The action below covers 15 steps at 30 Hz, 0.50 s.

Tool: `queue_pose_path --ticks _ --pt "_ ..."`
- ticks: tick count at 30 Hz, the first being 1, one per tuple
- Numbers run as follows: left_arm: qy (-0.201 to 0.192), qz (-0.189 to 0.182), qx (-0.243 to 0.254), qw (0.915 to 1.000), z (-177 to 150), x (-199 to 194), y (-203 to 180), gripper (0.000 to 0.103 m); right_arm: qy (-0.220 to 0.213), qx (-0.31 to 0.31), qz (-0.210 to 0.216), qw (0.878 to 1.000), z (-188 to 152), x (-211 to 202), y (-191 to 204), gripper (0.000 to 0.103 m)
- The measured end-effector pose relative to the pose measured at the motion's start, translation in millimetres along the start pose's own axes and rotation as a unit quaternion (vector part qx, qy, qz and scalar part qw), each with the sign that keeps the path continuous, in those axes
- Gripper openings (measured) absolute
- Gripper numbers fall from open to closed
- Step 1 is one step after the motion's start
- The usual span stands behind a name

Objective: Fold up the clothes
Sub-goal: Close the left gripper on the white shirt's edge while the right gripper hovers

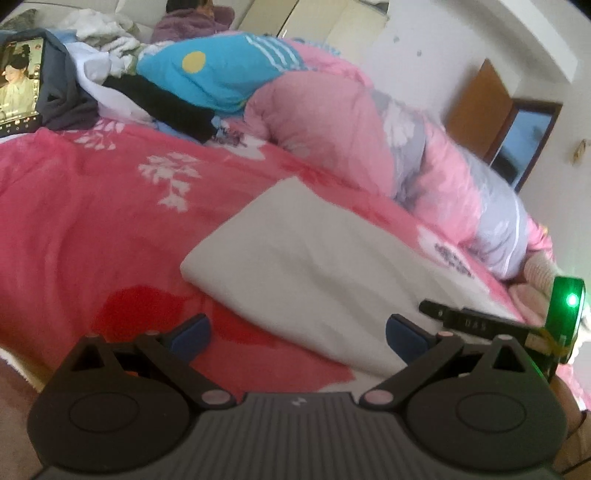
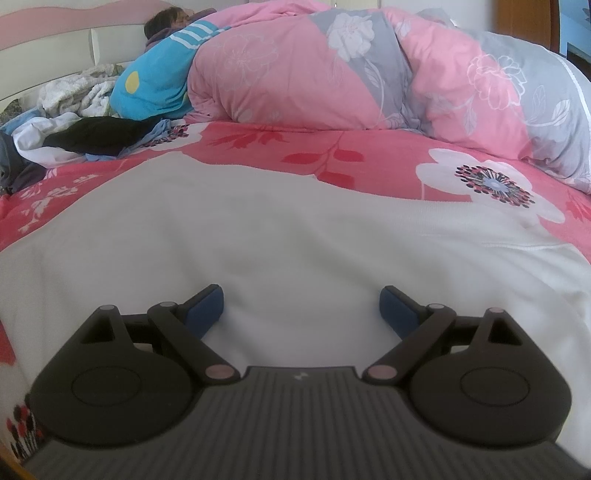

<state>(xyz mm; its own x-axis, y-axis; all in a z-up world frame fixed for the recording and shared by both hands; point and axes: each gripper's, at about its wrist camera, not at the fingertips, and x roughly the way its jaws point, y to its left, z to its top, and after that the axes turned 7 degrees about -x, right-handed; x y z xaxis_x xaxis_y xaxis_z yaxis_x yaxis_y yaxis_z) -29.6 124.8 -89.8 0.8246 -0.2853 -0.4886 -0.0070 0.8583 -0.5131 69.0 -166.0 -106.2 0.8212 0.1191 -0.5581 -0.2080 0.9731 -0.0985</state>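
Note:
A white garment (image 1: 314, 266) lies folded into a rough rectangle on the pink flowered bedsheet (image 1: 92, 206). My left gripper (image 1: 297, 336) hovers open at its near left edge, nothing between the blue pads. In the right wrist view the same white garment (image 2: 258, 229) fills the foreground. My right gripper (image 2: 301, 308) stands open low over the cloth, its blue pads (image 2: 207, 306) apart and holding nothing. The other gripper (image 1: 517, 325), with a green light, shows at the right edge of the left wrist view, resting by the garment.
A rolled pink and grey duvet (image 2: 369, 70) runs along the far side of the bed. A heap of unfolded clothes (image 1: 122, 92), black, white and blue, lies at the far left beside a lit phone (image 1: 20, 85). A person (image 2: 166, 22) lies by the headboard.

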Motion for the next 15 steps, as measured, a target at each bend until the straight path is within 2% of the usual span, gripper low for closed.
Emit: queue_pose_path --ticks 6,10,15 --pt "-0.029 -0.023 -0.029 0.9989 2 10 11 0.100 -0.001 0.001 0.000 1.000 -1 0 -1 0.092" --pt "-0.047 -0.039 -0.039 0.9974 6 22 16 0.094 -0.003 0.002 0.000 1.000 -1 0 0 0.092" --pt "-0.062 -0.053 -0.052 0.9953 14 39 18 0.094 -0.002 0.002 0.001 1.000 -1 -1 0 0.093"
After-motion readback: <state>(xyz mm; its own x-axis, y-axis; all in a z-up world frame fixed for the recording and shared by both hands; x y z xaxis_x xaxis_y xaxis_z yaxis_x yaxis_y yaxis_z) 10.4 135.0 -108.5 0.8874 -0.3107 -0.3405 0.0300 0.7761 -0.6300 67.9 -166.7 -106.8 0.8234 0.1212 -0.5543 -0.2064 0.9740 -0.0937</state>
